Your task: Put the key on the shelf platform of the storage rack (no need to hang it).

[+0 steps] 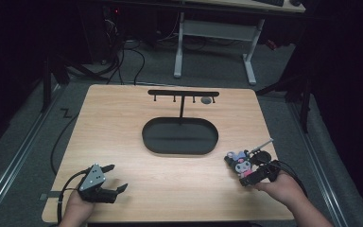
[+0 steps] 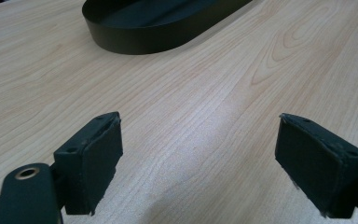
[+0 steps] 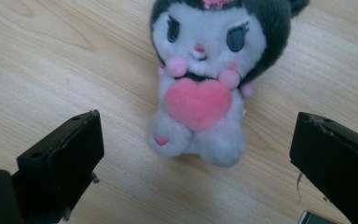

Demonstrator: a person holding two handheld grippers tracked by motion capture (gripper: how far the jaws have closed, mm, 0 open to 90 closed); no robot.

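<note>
plush doll (image 3: 200,88) lying on table (image 1: 123,127) near right edge | right gripper (image 3: 196,154) jaws wide, straddling it, not grabbed yet | left gripper (image 2: 198,163) wide, empty | hook stand (image 1: 183,94) bare, so basically nothing done, I reckon

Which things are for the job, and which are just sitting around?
Probably for the job:
plush toy
right tool, open around it
hook stand
black oval tray

Just there:
left tool, open over bare table

Hand-held gripper (image 2: 198,163) jaws apart over table (image 2: 205,93); black tray (image 2: 149,32) ahead.
</note>
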